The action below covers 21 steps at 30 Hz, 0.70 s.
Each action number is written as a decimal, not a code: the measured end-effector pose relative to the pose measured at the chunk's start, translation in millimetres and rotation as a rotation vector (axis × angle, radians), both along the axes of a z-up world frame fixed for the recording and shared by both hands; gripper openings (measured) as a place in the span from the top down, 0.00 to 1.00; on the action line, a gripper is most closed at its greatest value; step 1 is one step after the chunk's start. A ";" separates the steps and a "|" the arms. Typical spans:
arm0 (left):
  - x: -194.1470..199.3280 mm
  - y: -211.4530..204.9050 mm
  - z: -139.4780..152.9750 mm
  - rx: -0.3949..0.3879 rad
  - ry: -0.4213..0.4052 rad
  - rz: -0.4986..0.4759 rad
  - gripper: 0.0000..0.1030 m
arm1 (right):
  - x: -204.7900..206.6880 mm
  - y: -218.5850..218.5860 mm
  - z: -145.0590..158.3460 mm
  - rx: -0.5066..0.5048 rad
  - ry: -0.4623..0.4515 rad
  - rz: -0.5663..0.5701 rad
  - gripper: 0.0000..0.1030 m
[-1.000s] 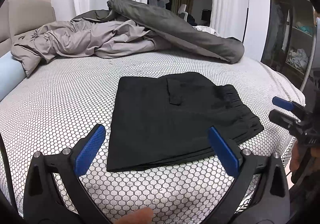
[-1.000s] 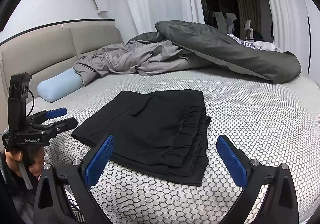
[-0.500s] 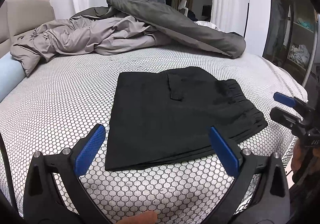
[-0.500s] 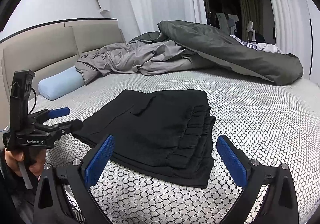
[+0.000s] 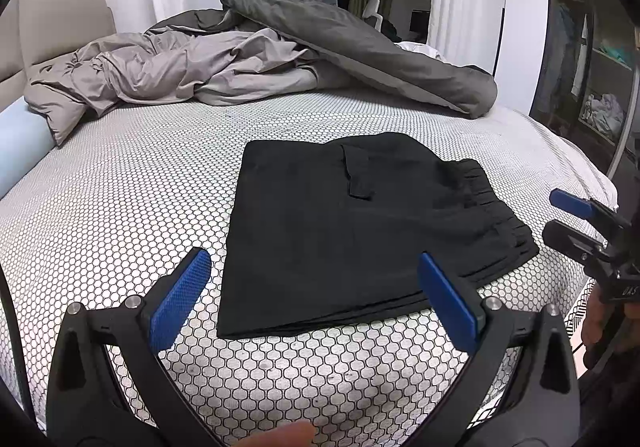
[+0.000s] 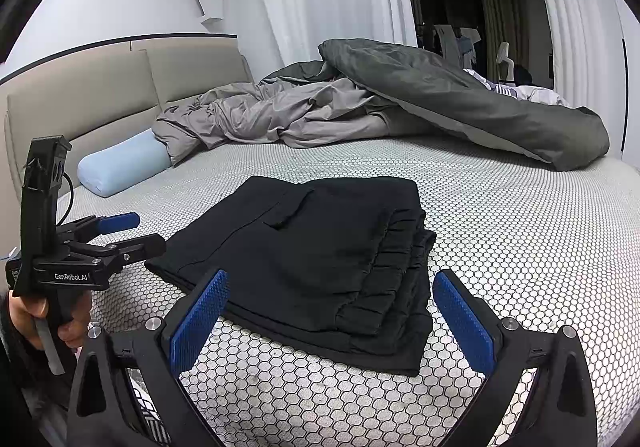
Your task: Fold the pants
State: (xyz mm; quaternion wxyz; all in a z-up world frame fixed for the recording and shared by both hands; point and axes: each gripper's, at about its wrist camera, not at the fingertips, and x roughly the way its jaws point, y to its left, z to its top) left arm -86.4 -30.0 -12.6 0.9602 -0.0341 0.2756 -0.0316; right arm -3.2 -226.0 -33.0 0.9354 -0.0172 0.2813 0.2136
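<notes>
Black cloth, the pants (image 5: 352, 231) lie folded into a compact rectangle on the bed (image 5: 120, 215), near its front edge, with the gathered waistband layers stacked along the side nearest the right gripper (image 6: 332, 311) and a pocket flap showing on top. To my eye the folding looks finished, or all but: the edges line up fairly well, though the waistband end steps out in tiers in the right wrist view. If any touch remains, it would be best done lightly: press or nudge that stepped edge square rather than lift the stack, since thick layered fabric like this slides apart when one corner is pulled alone. Both tools hover off the cloth, just short of its near edge. The left gripper (image 5: 312, 299) has its jaws spread wide with nothing between the blue pads (image 5: 180, 299), and the right gripper likewise stands wide apart and empty. Each would do well to come away straight back, clear of the cloth, so a pad does not snag the bottom layer. Beyond the pants the honeycomb-patterned sheet is bare, then a rumpled grey duvet (image 5: 280, 59) heaps at the far side, with a pale blue bolster pillow (image 6: 120, 163) by the padded headboard (image 6: 80, 95).
</notes>
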 end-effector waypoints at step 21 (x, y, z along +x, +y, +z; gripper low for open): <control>3.9 4.3 -2.5 0.009 0.008 -0.012 0.01 | 1.3 1.8 -1.3 -0.008 -0.001 0.003 0.00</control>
